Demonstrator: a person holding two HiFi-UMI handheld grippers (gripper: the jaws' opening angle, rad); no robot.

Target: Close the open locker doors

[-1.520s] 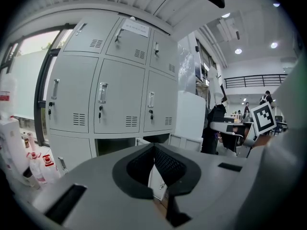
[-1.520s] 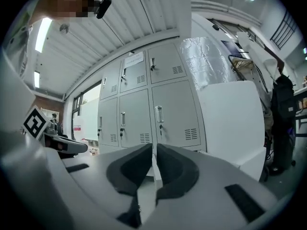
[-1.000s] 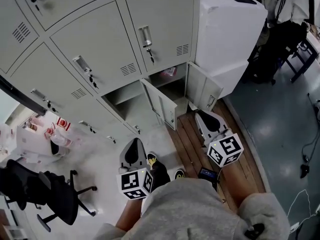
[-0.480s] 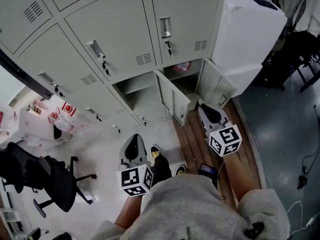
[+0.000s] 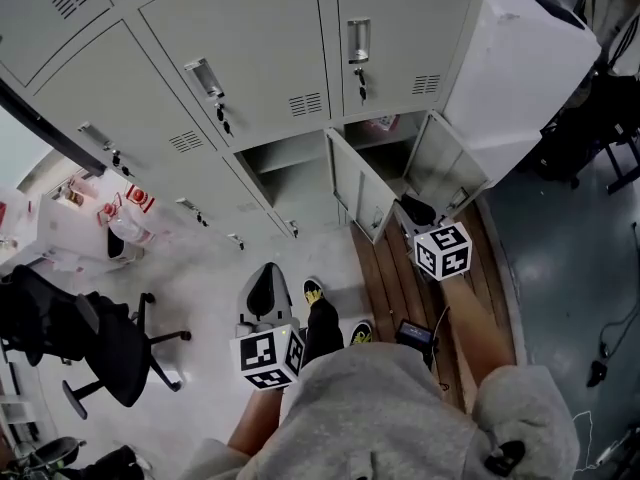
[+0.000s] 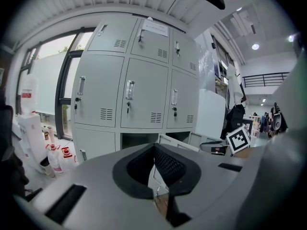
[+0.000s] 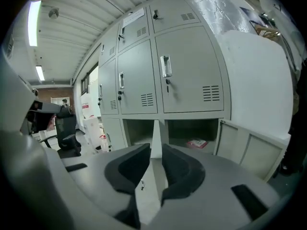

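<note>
Two grippers hover low: the left gripper (image 5: 264, 278), nearest at 7 o'clock, jaws pressed together; the right gripper (image 5: 411, 210), jaws slightly apart, with the open left door (image 5: 353, 181) at its 11 o'clock and the open right door (image 5: 441, 164) at 1 o'clock, lockers (image 5: 260, 63) behind.

**Grey shells, black pads, marker cubes**

Our left gripper (image 5: 266, 274) and right gripper (image 5: 413, 209) look alike: smooth pale grey shells that narrow toward the jaws. Each jaw is lined with black pads (image 6: 169, 165), and those on the left gripper show a fine mesh surface. A dark rectangular slot (image 6: 65, 203) is cut into the shell on either side of the pads. Behind each shell sits a white cube, the left cube (image 5: 268, 358) and the right cube (image 5: 442, 250), with a black square marker on every face we can see. Behind the cubes we wear a light grey fleecy sweatshirt (image 5: 390, 418). Between the two grippers show dark trousers (image 5: 322, 328) and black shoes (image 5: 313, 290) with yellow trim.
</note>
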